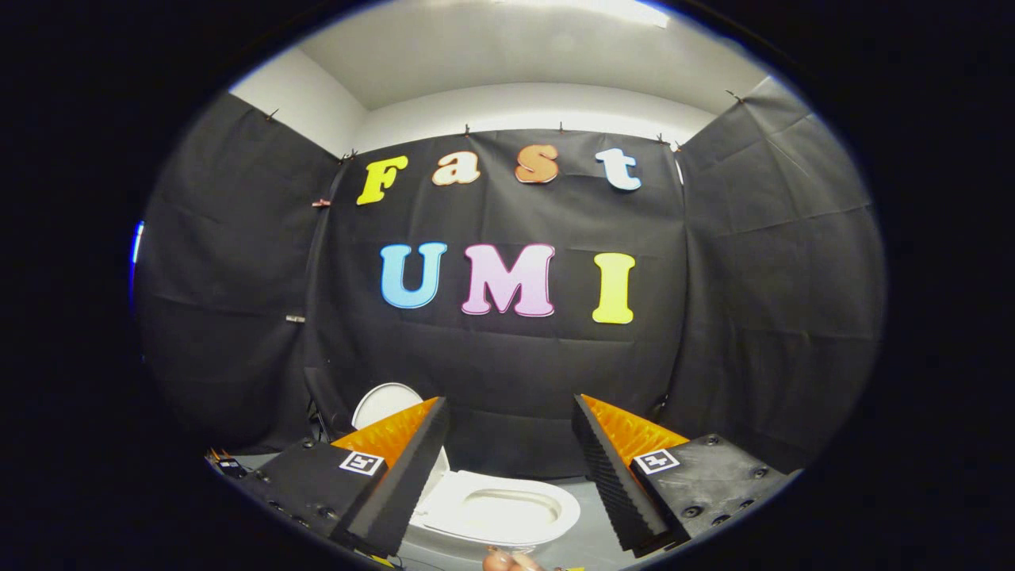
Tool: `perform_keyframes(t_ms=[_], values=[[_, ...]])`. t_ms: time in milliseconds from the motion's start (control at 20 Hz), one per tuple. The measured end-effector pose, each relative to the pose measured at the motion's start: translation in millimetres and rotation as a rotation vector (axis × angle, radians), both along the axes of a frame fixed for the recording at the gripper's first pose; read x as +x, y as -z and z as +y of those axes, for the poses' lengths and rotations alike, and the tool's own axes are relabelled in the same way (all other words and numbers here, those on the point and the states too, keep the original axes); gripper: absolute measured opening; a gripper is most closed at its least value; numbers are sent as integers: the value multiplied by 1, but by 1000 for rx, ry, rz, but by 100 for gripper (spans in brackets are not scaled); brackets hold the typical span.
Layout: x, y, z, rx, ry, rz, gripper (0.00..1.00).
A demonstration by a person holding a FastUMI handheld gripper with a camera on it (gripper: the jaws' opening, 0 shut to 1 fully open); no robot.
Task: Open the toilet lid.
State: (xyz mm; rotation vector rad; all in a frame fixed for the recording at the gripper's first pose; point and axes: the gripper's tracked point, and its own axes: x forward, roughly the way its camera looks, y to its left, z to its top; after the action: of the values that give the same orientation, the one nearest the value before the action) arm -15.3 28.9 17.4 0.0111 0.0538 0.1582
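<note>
Gripper (507,468): we hold it wide open, empty, raised above the toilet (496,515). Lid (386,403) stands upright behind the seat beyond the fingers; we judge the task complete, hence no contact.

This is a staged recording booth, not a real bathroom. Black cloth (507,357) hangs as the wall on three sides beyond the jaws, creased and pinned along its top edge with small clips (561,127). Above the cloth, plain white room walls (523,103) and a ceiling show, so the booth sits inside a larger room. Low down, between the jaws and just ahead of them, a white toilet (496,511) stands on a grey floor (587,531), its lid (384,403) raised upright against the cloth. Some cables lie on the floor near the cloth, beside the left jaw.
</note>
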Motion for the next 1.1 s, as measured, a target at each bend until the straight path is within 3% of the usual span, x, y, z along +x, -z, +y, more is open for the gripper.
perform_keyframes(t_ms=[1100], values=[[9,5,-10,39,-48,-11,99]])
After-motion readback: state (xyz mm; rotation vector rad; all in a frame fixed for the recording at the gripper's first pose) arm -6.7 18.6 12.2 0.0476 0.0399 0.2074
